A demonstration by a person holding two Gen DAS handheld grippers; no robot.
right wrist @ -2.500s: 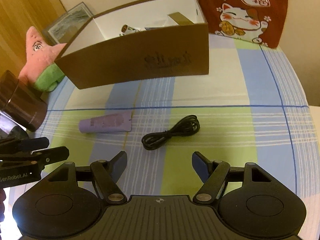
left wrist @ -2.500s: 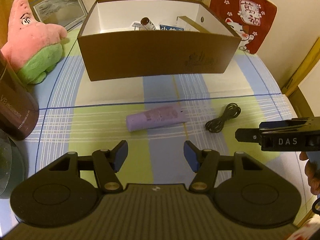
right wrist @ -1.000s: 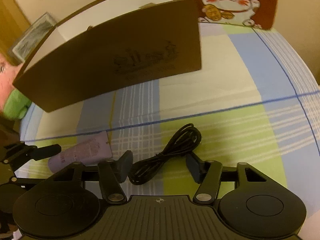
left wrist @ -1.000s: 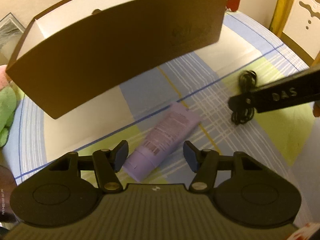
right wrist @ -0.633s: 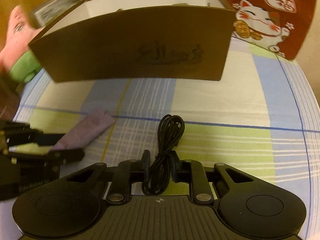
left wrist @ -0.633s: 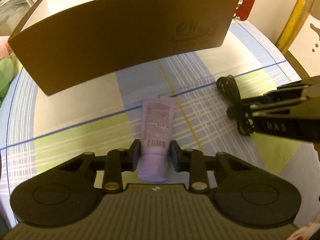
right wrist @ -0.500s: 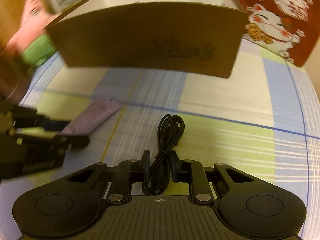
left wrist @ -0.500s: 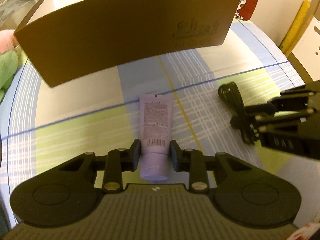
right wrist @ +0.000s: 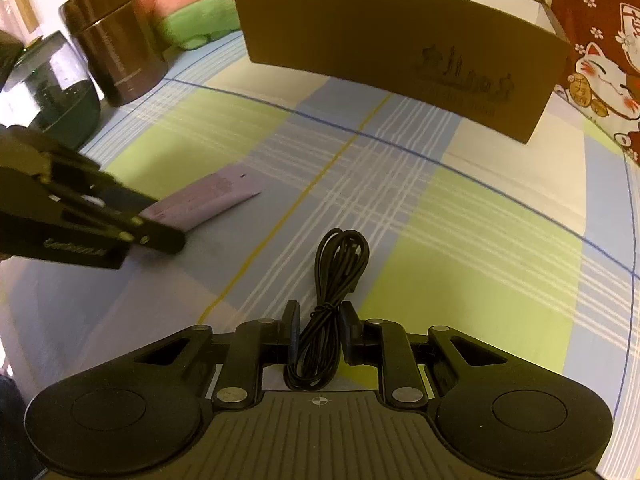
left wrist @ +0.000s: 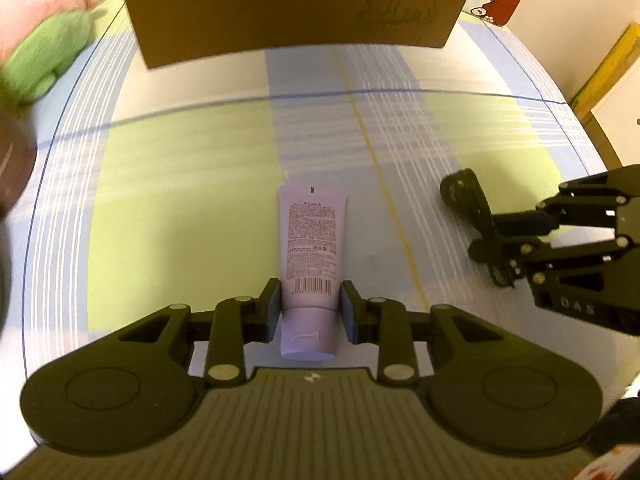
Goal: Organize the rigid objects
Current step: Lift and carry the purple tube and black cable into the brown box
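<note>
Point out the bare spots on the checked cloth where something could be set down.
Free: the strip between the brown cardboard box and the lilac squeeze tube, and the green squares right of the coiled black cable. Crowded: the left edge by the dark cylindrical canister and pink-green plush toy.

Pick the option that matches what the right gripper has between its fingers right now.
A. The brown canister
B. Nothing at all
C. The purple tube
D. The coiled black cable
D. In the right wrist view the right gripper is shut on the coiled black cable, its pads pressing the bundle from both sides; the purple tube sits in the left gripper instead.
</note>
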